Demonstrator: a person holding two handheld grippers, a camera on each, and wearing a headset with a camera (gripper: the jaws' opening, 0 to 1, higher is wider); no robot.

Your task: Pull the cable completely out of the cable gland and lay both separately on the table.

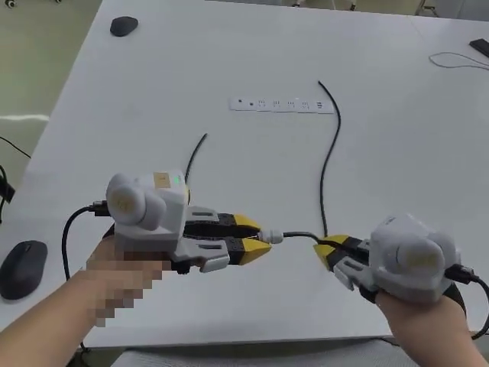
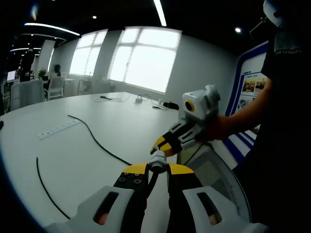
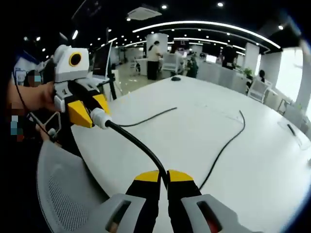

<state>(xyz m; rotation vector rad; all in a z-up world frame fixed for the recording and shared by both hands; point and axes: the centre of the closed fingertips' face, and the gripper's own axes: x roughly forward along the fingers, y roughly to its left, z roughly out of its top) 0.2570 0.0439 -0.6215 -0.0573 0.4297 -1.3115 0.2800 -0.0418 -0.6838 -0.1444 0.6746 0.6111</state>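
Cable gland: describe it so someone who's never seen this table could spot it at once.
Above the front edge of the white table, two grippers face each other. The cable gland is the small pale round fitting pinched in the yellow fingers of the left gripper. Unlike the black cable running out of it to the right gripper, it is short and whitish.

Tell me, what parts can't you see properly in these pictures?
- The gland: head view, mostly hidden between the left gripper jaws.
- The cable: head view, the stretch inside the gland is hidden, so how far out it is stays unclear.
- Where the right gripper pinches the cable: its own view, jaws cover it.
- The power strip: sockets too small.
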